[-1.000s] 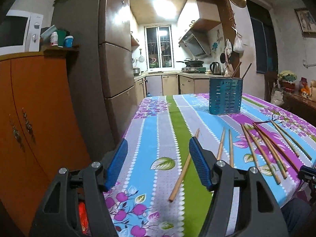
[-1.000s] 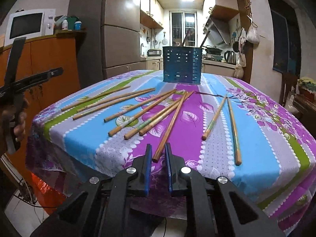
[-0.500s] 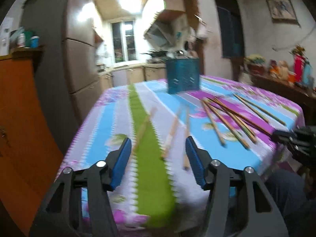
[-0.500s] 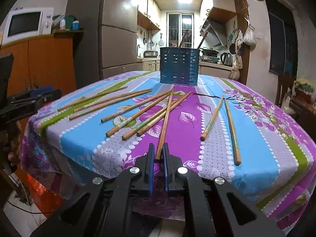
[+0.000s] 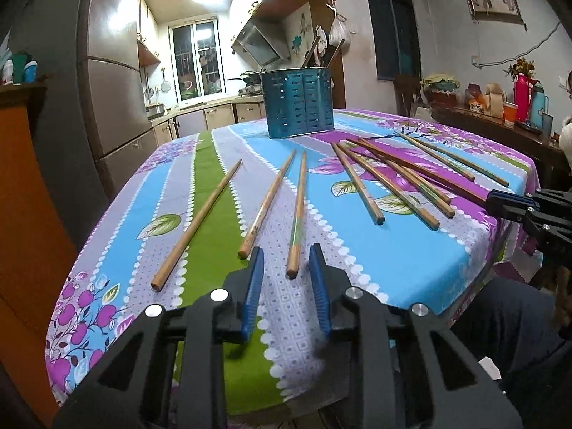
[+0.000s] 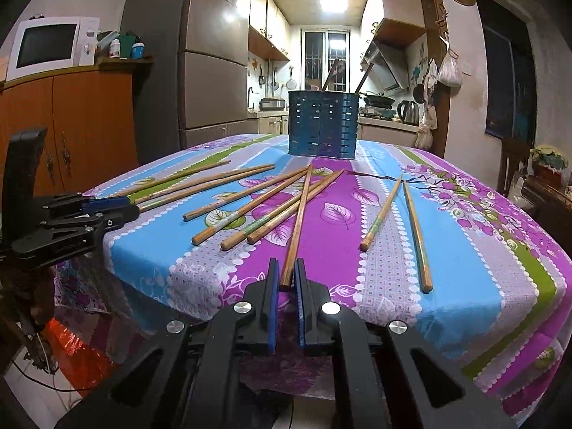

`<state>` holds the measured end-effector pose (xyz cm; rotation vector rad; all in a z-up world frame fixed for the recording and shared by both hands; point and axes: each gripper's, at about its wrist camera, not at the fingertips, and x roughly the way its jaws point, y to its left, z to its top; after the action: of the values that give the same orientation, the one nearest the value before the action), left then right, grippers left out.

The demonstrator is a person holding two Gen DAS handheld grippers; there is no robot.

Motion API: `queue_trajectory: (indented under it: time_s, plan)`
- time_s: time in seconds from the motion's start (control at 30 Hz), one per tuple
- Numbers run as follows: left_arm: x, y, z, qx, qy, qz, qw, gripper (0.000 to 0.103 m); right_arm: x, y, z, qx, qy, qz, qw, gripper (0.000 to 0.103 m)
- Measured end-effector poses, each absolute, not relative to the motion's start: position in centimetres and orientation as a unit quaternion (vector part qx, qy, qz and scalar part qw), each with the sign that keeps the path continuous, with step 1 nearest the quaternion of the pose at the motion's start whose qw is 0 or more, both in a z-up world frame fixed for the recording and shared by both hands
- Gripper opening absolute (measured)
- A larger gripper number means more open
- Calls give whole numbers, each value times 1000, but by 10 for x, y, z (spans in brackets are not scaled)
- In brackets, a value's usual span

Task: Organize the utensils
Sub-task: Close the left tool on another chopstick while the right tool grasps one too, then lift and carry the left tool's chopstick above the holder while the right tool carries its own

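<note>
Several wooden chopsticks lie spread on the flowered tablecloth (image 5: 411, 257). A blue perforated utensil holder (image 5: 297, 103) stands at the table's far side, with a few sticks in it; it also shows in the right wrist view (image 6: 323, 123). My left gripper (image 5: 286, 255) is open, its blue fingers on either side of the near end of one chopstick (image 5: 297, 214). My right gripper (image 6: 285, 268) is nearly closed, its fingers straddling the near end of a long chopstick (image 6: 297, 225) with a narrow gap; no firm grip shows.
A tall fridge (image 6: 211, 53) and an orange cabinet (image 6: 71, 125) with a microwave (image 6: 50, 44) stand to the left. A side table (image 5: 500, 121) with flasks and flowers stands right. The kitchen counter lies behind the table.
My left gripper swung right and moved in over the table edge, and its jaws narrowed around one chopstick's end. My right gripper crept forward to its chopstick, which turned a little.
</note>
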<state>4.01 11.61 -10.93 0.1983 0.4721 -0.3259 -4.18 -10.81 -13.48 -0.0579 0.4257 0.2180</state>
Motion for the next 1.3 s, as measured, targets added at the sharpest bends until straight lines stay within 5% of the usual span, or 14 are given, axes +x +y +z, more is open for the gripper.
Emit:
queue_trajectory:
  time_s: [0.17, 0.47, 0.9, 1.3]
  plan:
    - [38, 109, -112, 98, 221, -167, 956, 6, -41, -112, -133, -7, 212, 110, 971, 9]
    - [33, 105, -91, 91, 195, -166, 962, 5, -51, -124, -112, 1, 175, 102, 979, 7]
    - [66, 87, 39, 75, 58, -199, 975, 5, -32, -150, 13, -48, 35, 134, 989, 7]
    - [120, 57, 99, 74, 57, -212, 973, 5, 58, -164, 95, -39, 52, 199, 978, 7]
